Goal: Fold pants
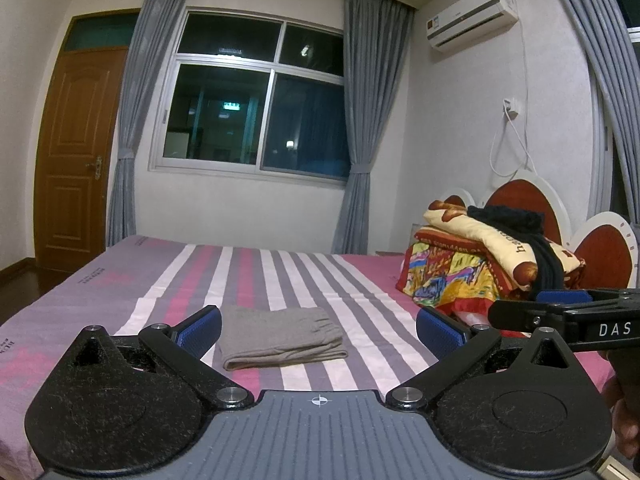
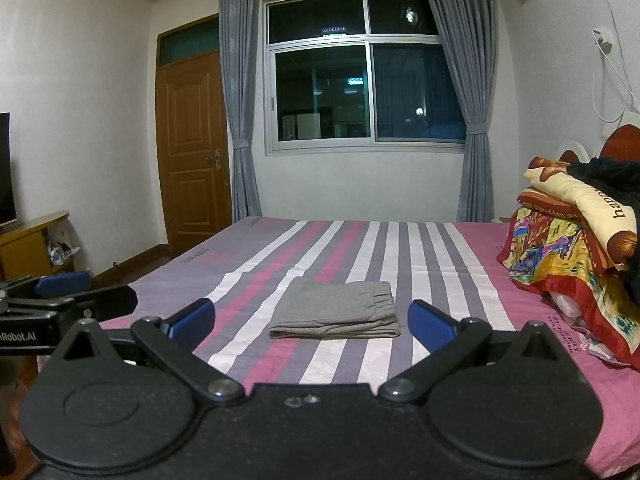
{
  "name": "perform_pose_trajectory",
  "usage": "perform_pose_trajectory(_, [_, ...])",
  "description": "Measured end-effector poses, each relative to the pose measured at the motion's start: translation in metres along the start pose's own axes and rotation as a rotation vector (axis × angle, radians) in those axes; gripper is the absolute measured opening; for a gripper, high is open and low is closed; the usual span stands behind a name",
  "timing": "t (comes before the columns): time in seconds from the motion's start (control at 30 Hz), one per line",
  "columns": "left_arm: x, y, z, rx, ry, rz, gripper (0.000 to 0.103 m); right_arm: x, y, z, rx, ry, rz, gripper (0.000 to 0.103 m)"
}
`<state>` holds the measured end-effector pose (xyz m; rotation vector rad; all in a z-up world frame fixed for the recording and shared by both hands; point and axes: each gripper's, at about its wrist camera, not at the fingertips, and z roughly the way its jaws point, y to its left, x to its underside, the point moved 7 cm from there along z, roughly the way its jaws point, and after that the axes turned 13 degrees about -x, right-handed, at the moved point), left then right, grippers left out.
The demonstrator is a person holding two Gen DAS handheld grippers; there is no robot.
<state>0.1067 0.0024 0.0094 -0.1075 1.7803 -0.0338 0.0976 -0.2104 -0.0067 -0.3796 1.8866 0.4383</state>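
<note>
Grey pants (image 1: 280,336) lie folded into a small flat rectangle on the striped bed sheet (image 1: 304,276); the right wrist view shows the same pants (image 2: 336,310) with the waistband at the right end. My left gripper (image 1: 318,328) is open, held back above the near side of the bed, with nothing between its blue pads. My right gripper (image 2: 312,324) is open too, level with the pants and short of them. Each view catches the other gripper at its edge: the right one (image 1: 560,308), the left one (image 2: 64,292).
A heap of bright quilts and pillows with a black garment on top (image 1: 488,256) fills the bed's right end by the red headboard (image 1: 520,200). Beyond the bed are a window (image 2: 360,76) with grey curtains, a wooden door (image 2: 192,152) and a low cabinet (image 2: 32,244).
</note>
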Motion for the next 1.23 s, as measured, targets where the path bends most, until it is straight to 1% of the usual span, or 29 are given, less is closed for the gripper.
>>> perform_pose_trajectory(0.3, [0.007,0.001,0.002,-0.003,0.012,-0.007,0.103,0.004,-0.005,-0.001,0.000,0.007,0.011,0.103])
perform_pose_trajectory(0.77, [0.014,0.003,-0.002,-0.032,-0.002,0.009,0.103,0.005,-0.010,0.000,-0.006,0.020,0.004,0.103])
perform_pose_trajectory(0.87, [0.013,0.003,-0.003,-0.026,-0.015,0.009,0.103,0.005,-0.011,-0.001,-0.006,0.020,0.004,0.103])
perform_pose_trajectory(1.07, [0.016,0.001,-0.007,0.007,-0.015,0.009,0.103,0.005,-0.012,-0.001,-0.006,0.021,0.002,0.103])
perform_pose_trajectory(1.23, [0.015,0.002,-0.009,0.005,-0.029,-0.009,0.103,0.005,-0.012,-0.001,-0.006,0.022,0.002,0.103])
